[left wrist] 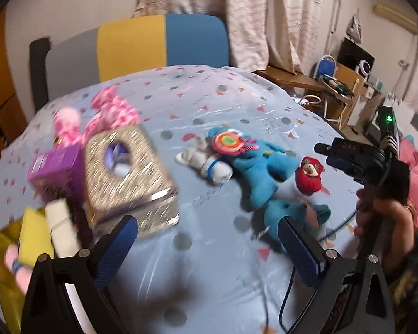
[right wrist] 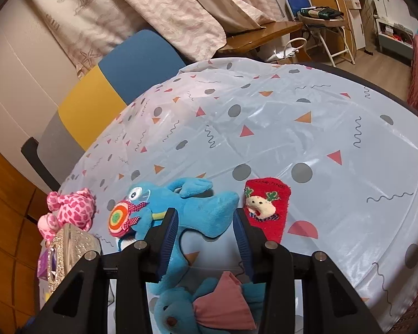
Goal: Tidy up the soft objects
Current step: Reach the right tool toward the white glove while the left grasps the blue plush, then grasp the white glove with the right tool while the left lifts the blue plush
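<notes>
Pick-up step: right claw (right wrist: 206,231) spread wide around blue plush toy (right wrist: 200,208), not yet clamped. Left claw (left wrist: 206,239) spread, empty. Next: squeeze, lift.

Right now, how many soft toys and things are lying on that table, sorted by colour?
Blue: 2, the blue plush with the lollipop and the blue elephant
Pink: 1, the spotted pink plush
Red: 1, the red sock
White: 1, the rolled white cloth
Total: 5, leaving out the blurred items at the left edge.
</notes>
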Demonstrator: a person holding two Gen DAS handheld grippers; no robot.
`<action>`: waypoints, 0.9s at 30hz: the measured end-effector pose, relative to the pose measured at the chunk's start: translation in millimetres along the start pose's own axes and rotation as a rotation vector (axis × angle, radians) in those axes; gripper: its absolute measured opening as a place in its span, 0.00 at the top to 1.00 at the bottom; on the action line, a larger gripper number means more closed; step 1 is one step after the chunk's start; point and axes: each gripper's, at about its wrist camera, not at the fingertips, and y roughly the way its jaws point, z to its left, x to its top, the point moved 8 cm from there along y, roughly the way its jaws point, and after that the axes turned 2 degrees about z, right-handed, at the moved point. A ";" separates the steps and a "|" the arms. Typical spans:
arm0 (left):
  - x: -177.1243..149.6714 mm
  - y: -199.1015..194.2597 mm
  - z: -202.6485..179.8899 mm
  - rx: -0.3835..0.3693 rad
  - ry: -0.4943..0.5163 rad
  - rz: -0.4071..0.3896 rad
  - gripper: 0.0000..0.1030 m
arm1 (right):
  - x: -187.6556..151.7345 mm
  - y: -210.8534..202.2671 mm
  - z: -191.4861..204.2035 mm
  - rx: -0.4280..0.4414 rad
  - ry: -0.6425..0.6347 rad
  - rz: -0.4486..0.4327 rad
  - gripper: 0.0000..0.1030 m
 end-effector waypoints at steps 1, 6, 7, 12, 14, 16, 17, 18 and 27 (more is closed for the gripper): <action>8.5 5.5 -6.5 0.007 0.016 -0.005 0.02 | 0.1 -0.5 -0.4 0.006 0.006 0.000 0.60; 42.2 41.0 -25.4 -0.007 0.030 0.009 0.02 | 0.0 0.4 0.0 0.042 0.031 0.013 0.59; 47.1 50.6 -27.1 -0.007 0.026 0.023 0.02 | -0.4 0.0 0.1 0.050 0.036 0.015 0.59; 58.6 96.1 -38.3 -0.061 -0.041 0.100 0.04 | 0.8 -1.3 -2.5 0.071 0.062 0.013 0.59; 60.6 112.9 -45.9 -0.073 -0.053 0.124 0.06 | 3.1 -4.1 -5.9 0.075 0.081 -0.001 0.59; 60.9 127.4 -54.6 -0.084 -0.050 0.142 0.10 | 5.6 -7.1 -9.5 0.077 0.101 -0.018 0.59; 61.8 135.1 -58.6 -0.084 -0.046 0.149 0.12 | 6.5 -7.8 -11.0 0.084 0.112 -0.022 0.59; 60.4 144.1 -64.2 -0.083 -0.039 0.162 0.16 | 6.7 -7.9 -12.5 0.094 0.126 -0.022 0.59; 41.7 218.9 -93.6 -0.065 0.015 0.318 0.50 | 4.4 -2.5 -7.2 0.142 0.131 0.012 0.58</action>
